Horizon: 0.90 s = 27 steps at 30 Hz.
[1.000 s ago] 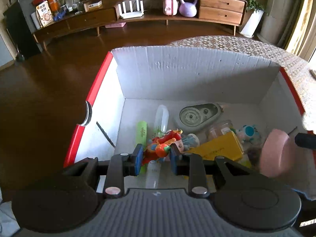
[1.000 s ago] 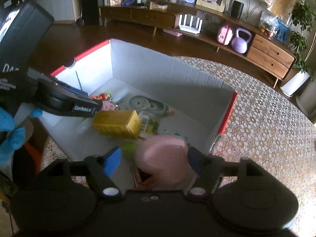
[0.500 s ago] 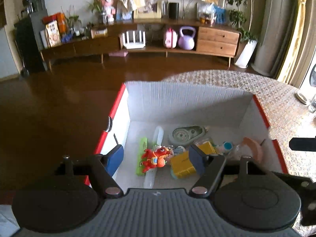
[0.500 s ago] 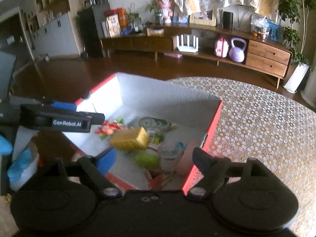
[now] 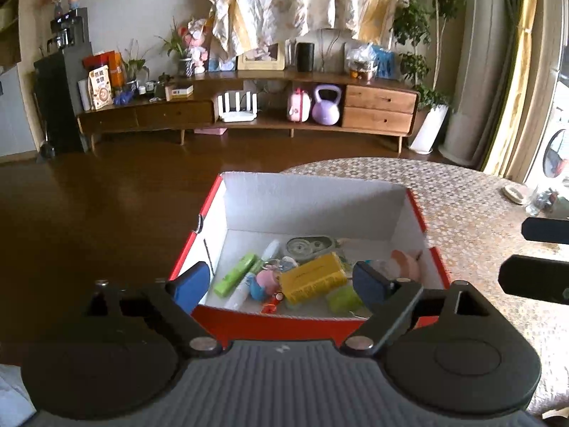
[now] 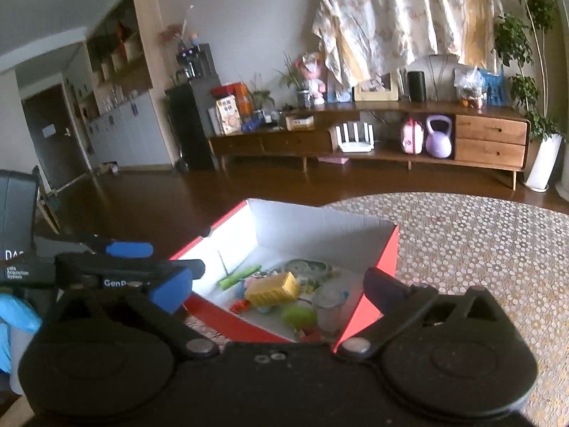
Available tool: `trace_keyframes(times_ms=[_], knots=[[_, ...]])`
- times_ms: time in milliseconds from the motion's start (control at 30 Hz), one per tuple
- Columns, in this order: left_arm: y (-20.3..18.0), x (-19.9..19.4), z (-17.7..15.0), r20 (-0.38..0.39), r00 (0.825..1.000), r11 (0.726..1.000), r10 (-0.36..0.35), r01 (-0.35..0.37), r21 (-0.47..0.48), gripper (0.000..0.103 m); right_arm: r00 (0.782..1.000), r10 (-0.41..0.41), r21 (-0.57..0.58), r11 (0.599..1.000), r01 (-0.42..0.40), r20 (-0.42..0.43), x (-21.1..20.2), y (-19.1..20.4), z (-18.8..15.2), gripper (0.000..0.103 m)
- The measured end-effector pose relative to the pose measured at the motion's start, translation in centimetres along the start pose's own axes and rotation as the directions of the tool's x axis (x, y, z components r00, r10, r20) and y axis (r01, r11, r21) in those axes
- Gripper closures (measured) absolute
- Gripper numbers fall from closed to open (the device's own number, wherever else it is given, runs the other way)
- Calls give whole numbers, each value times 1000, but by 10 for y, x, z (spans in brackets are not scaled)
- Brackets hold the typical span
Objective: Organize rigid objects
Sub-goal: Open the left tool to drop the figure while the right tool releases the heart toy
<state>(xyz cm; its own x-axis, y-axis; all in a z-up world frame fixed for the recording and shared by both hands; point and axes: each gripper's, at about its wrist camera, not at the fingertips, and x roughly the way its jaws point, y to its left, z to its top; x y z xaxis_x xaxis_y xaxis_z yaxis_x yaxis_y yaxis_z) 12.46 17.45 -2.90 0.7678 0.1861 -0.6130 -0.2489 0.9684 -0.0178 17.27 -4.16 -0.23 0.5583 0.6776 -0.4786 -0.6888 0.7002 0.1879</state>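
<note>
Left gripper jaws: spread wide, empty, held above near wall of box.
Right gripper jaws: spread wide, empty, above near right corner of box.
Box: red outside, white inside, on patterned table at its edge.
Contents: yellow block, green tube, pink disc, all lying inside, ahead of and below both jaws.
Key relation: yellow block's long axis runs crosswise to left jaws; left gripper nearer.
Change: a second ago left jaws pinched a toy figure, right jaws the pink disc; both now released and drawn back.
</note>
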Motion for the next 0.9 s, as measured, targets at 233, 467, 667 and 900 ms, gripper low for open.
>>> trace_keyframes(times_ms=[233,467,667,900], knots=[[-6,-26,-11,18,999,999,-26,27,-45,3,1000,7,-16,1000,-7,26,-20,7,-10,0],[-14,-44,-19,39,999,999,-9,11,-48,3,999,25,-5,1000,-25,39,-31,9,-15,0],[-19,-50,-23,38,999,999,-23,25,-40,3,998,30,7,1000,-30,46,-34,8,-18,0],[-23,-53,-26,37,999,999,-7,9,-38,3,999,11,21,1000,-12,46,-37,1,-23,0]])
